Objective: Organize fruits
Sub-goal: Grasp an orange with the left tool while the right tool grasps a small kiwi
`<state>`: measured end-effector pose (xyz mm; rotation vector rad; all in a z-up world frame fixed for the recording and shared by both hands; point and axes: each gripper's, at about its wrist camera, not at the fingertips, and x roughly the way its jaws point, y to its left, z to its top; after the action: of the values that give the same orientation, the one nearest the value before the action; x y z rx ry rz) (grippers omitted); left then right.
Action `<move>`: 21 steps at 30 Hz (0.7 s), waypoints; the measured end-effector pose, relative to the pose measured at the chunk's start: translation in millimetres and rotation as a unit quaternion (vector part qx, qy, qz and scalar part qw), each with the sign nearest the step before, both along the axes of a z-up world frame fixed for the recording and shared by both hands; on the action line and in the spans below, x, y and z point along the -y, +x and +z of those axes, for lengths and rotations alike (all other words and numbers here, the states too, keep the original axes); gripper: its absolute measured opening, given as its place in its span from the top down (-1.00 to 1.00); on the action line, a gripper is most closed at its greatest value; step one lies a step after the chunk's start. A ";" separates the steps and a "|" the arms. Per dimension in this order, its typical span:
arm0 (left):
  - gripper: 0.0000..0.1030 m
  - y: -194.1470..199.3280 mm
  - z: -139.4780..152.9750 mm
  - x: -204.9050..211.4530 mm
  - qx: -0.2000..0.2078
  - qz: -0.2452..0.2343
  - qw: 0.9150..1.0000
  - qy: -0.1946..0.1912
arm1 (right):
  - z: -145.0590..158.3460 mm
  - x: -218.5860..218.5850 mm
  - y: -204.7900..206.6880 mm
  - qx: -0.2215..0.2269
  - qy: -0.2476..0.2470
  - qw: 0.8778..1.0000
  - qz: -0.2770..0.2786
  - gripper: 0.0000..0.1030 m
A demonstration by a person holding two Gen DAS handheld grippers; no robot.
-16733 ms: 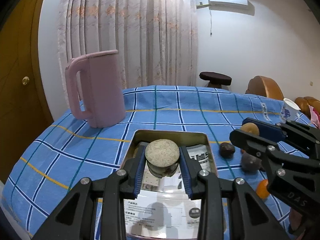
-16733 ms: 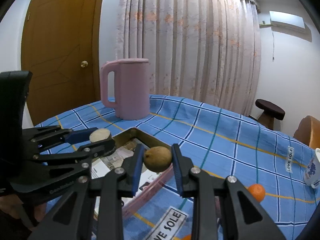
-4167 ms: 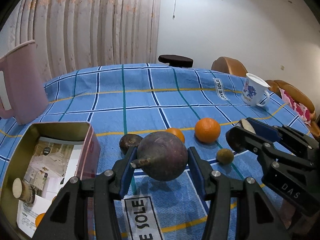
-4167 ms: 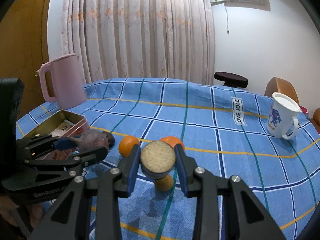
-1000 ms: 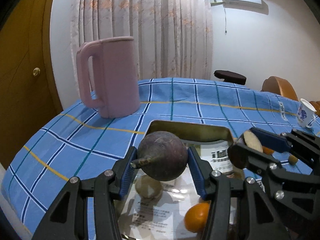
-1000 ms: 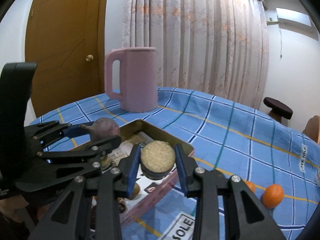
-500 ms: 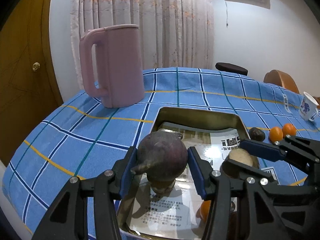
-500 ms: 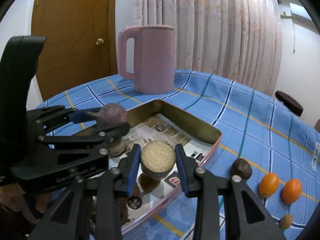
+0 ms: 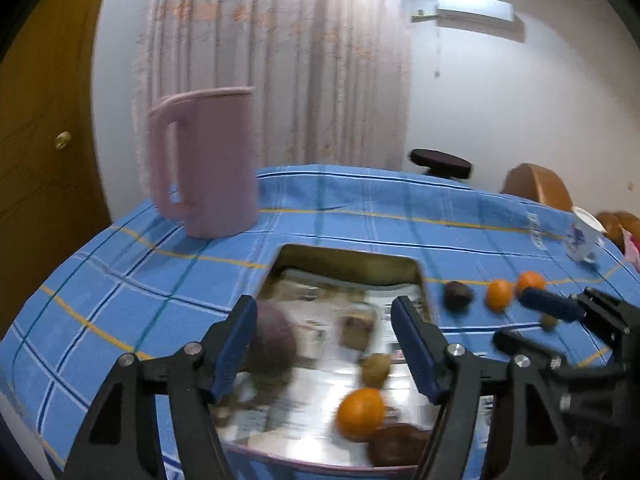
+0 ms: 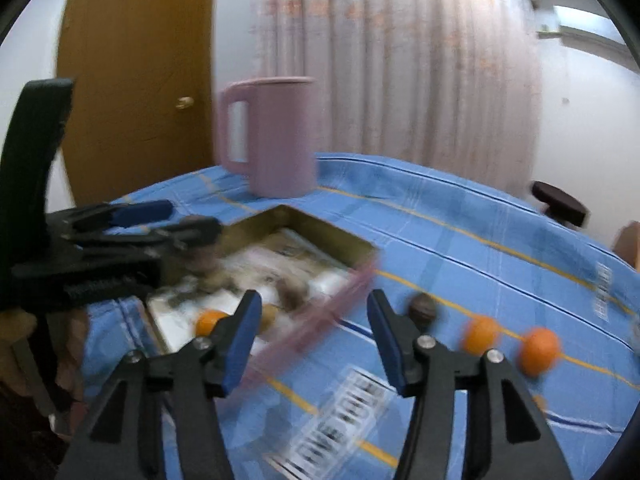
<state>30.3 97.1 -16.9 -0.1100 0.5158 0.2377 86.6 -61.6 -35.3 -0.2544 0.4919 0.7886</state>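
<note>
Blue checked cloth is covering the counter [image 9: 352, 216], with a pink jug [image 9: 208, 164] standing well beyond the left claw [image 9: 324, 336] in front of pale curtains. That left claw is hanging over the tin tray [image 9: 352, 258], its jaws having just been opening, and the big purple fruit [image 9: 272, 344] is slipping free by its left pad, down among the tray's contents. Already lying in the tray below that claw: an orange [image 9: 360, 414], a small tan fruit [image 9: 376, 364] and a dark brown one [image 9: 396, 446] (all rather blurred). The right claw [image 10: 312, 332] has also just been opening and is carrying nothing, poised over the tray's near rim. Off to the right of it, fruit is still waiting on the cloth: a dark round one [image 10: 422, 308] and two small oranges [image 10: 482, 334]. So I'm judging the job well underway, several pieces binned, at least three still to collect.
</note>
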 end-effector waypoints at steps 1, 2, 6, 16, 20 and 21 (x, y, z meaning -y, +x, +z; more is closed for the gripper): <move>-0.37 3.4 -0.3 8.2 -0.002 -0.007 1.000 0.003 | -0.9 14.2 5.0 -0.002 -0.005 1.000 -0.020 -0.12; -0.37 6.8 -0.5 13.9 -0.004 -0.014 1.000 0.004 | -2.4 31.0 12.0 -0.005 -0.011 0.999 -0.046 -0.12; -0.37 20.4 -2.8 40.7 -0.015 -0.043 0.999 0.007 | -10.3 81.6 42.1 -0.032 -0.033 0.990 -0.132 -0.12; -0.37 59.5 -8.3 95.6 -0.047 -0.095 0.994 0.027 | -34.0 100.0 85.6 -0.120 -0.042 0.981 -0.145 -0.05; -0.37 76.7 -15.9 109.6 -0.066 -0.112 0.991 0.023 | -42.9 99.7 92.3 -0.148 -0.047 0.979 -0.133 0.32; -0.37 80.8 -17.0 113.5 -0.071 -0.118 0.990 0.024 | -44.0 100.9 93.7 -0.151 -0.044 0.979 -0.129 0.43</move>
<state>111.1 -16.4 -33.9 0.0151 0.6595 0.0269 180.3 -162.5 -79.2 -0.1473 0.8309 0.5532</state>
